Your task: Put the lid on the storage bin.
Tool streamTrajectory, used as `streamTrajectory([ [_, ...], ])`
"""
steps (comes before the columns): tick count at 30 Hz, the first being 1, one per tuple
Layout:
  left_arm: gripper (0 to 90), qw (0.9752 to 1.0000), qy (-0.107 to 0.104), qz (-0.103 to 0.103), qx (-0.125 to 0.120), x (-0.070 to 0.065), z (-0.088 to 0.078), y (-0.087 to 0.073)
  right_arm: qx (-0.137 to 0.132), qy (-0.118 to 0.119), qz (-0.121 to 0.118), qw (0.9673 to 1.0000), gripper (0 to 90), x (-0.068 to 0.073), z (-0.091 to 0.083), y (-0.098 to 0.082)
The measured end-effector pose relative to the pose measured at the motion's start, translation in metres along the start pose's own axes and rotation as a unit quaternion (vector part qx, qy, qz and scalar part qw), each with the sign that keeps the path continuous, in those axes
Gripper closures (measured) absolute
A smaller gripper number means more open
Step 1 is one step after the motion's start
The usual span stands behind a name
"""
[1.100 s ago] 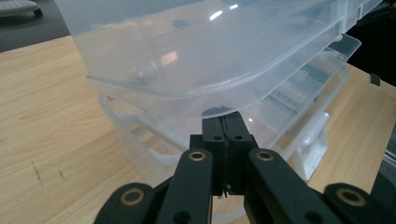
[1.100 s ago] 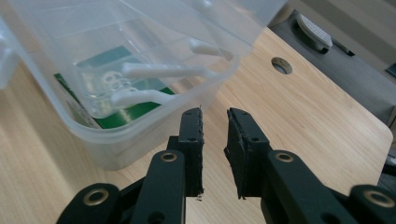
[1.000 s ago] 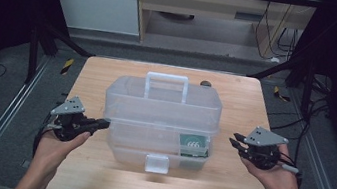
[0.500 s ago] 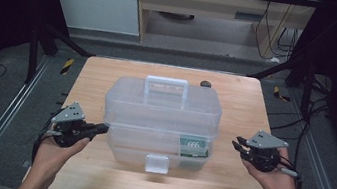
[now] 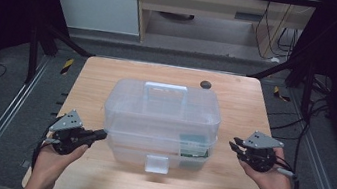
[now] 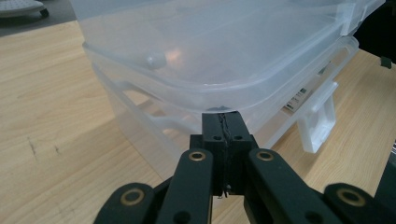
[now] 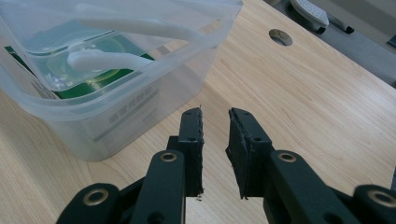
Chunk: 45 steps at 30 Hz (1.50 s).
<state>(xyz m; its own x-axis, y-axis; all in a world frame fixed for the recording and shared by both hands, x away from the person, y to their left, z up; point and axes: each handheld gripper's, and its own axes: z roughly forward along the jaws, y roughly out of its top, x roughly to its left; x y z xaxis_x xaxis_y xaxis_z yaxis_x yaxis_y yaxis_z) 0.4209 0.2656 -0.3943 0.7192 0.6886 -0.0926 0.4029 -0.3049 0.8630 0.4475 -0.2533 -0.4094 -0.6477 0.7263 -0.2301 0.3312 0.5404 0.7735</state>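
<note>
One clear plastic storage box (image 5: 160,121) stands near the middle of the wooden counter (image 5: 224,183), and it is made of two stacked parts: a lid section with one white carry handle (image 5: 165,90) on top, and a lower tub below it. On the near side of the box there is one white latch (image 5: 156,163), hanging down. Inside the lower part, toward the right, a green printed package (image 5: 193,146) is visible through the wall; in the right gripper view its green label (image 7: 98,81) shows behind the plastic together with white curved pieces.

Two grippers are in the scene, one in each hand. The left gripper (image 5: 98,135) is at the left end of the box, and its two fingers (image 6: 212,128) are pressed together with nothing between them; their tips are right at the rim under the lid, and I cannot tell if they touch it. The right gripper (image 5: 232,147) is to the right of the box and apart from it, above bare counter. Its two fingers (image 7: 192,133) stand a narrow gap apart and hold nothing.

One round dark hole (image 5: 205,84) sits in the counter behind the box
</note>
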Motion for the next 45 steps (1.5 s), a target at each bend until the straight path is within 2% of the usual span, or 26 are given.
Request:
streamTrajectory([
  [3, 89.6, 1.0000, -0.001, -0.007, 0.005, 0.001, 0.002, -0.009, 0.000, 0.001, 0.000, 1.0000, 74.5, 0.000, 0.000, -0.001],
  [9, 89.3, 0.9998, 0.004, -0.002, 0.020, 0.000, 0.003, -0.013, 0.002, 0.000, -0.001, 1.0000, 74.4, -0.001, 0.000, -0.002],
  [12, 86.8, 0.9980, 0.026, 0.017, 0.055, -0.001, 0.000, -0.018, 0.005, 0.001, 0.001, 1.0000, 73.8, 0.001, 0.001, -0.003],
  [15, 86.9, 0.9987, 0.022, 0.005, 0.045, 0.000, -0.005, -0.023, 0.005, 0.001, 0.001, 1.0000, 73.8, 0.001, 0.001, -0.004],
  [17, 86.2, 0.9978, 0.042, 0.014, 0.049, 0.002, -0.013, -0.025, 0.005, -0.003, 0.004, 1.0000, 73.8, 0.000, 0.002, -0.004],
  [19, 84.4, 0.9975, 0.047, 0.015, 0.051, 0.004, -0.015, -0.025, 0.007, -0.007, 0.007, 0.9999, 73.5, 0.000, 0.002, -0.004],
  [21, 83.9, 0.9958, 0.067, 0.017, 0.060, 0.014, -0.017, -0.027, 0.008, -0.010, 0.009, 0.9999, 73.7, -0.001, 0.004, -0.004],
  [22, 82.6, 0.9958, 0.067, 0.017, 0.060, 0.014, -0.017, -0.027, 0.008, -0.010, 0.009, 0.9999, 73.7, -0.001, 0.004, -0.004],
  [24, 78.2, 0.9936, 0.091, 0.023, 0.063, 0.026, -0.013, -0.028, 0.013, -0.019, 0.014, 0.9996, 74.2, -0.001, 0.007, -0.003],
  [25, 73.9, 0.9936, 0.091, 0.023, 0.063, 0.026, -0.013, -0.028, 0.013, -0.019, 0.014, 0.9996, 74.2, -0.001, 0.007, -0.003],
  [26, 73.9, 0.9928, 0.100, 0.024, 0.062, 0.030, -0.011, -0.028, 0.016, -0.026, 0.017, 0.9994, 74.0, -0.003, 0.009, -0.002],
  [27, 67.6, 0.9923, 0.107, 0.023, 0.058, 0.035, -0.009, -0.028, 0.015, -0.030, 0.024, 0.9992, 73.2, -0.005, 0.011, -0.002],
  [28, 56.1, 0.9913, 0.120, 0.011, 0.053, 0.047, -0.004, -0.028, 0.016, -0.038, 0.039, 0.9984, 68.5, -0.010, 0.016, 0.000],
  [29, 52.6, 0.9913, 0.120, 0.011, 0.053, 0.047, -0.004, -0.028, 0.016, -0.038, 0.039, 0.9984, 68.5, -0.010, 0.016, 0.000],
  [30, 49.1, 0.9910, 0.123, 0.009, 0.051, 0.052, -0.001, -0.028, 0.013, -0.043, 0.057, 0.9974, 64.6, -0.015, 0.023, 0.001],
  [31, 49.1, 0.9906, 0.126, 0.010, 0.053, 0.057, 0.002, -0.028, 0.013, -0.043, 0.057, 0.9974, 64.6, -0.015, 0.023, 0.001],
  [32, 42.2, 0.9900, 0.128, 0.012, 0.058, 0.062, 0.005, -0.028, 0.015, -0.049, 0.069, 0.9963, 61.2, -0.019, 0.029, 0.002],
  [33, 38.4, 0.9888, 0.135, 0.009, 0.064, 0.071, 0.012, -0.027, 0.016, -0.053, 0.073, 0.9958, 59.4, -0.023, 0.034, 0.002],
  [35, 33.2, 0.9878, 0.139, 0.006, 0.070, 0.082, 0.018, -0.026, 0.020, -0.062, 0.084, 0.9943, 56.2, -0.030, 0.042, 0.002],
  [36, 29.5, 0.9877, 0.140, 0.004, 0.071, 0.085, 0.021, -0.025, 0.023, -0.068, 0.092, 0.9931, 52.5, -0.033, 0.046, 0.002],
  [37, 26.4, 0.9877, 0.140, 0.004, 0.071, 0.085, 0.021, -0.025, 0.023, -0.068, 0.092, 0.9931, 52.5, -0.033, 0.046, 0.002],
  [38, 22.3, 0.9878, 0.136, -0.006, 0.075, 0.094, 0.027, -0.025, 0.026, -0.082, 0.109, 0.9903, 43.1, -0.039, 0.054, 0.000],
  [40, 13.9, 0.9865, 0.137, -0.018, 0.087, 0.101, 0.035, -0.026, 0.036, -0.092, 0.113, 0.9887, 35.4, -0.043, 0.061, -0.001],
  [45, 9.1, 0.9839, 0.144, -0.029, 0.102, 0.115, 0.050, -0.030, 0.042, -0.106, 0.146, 0.9828, 23.9, -0.053, 0.082, -0.008],
])
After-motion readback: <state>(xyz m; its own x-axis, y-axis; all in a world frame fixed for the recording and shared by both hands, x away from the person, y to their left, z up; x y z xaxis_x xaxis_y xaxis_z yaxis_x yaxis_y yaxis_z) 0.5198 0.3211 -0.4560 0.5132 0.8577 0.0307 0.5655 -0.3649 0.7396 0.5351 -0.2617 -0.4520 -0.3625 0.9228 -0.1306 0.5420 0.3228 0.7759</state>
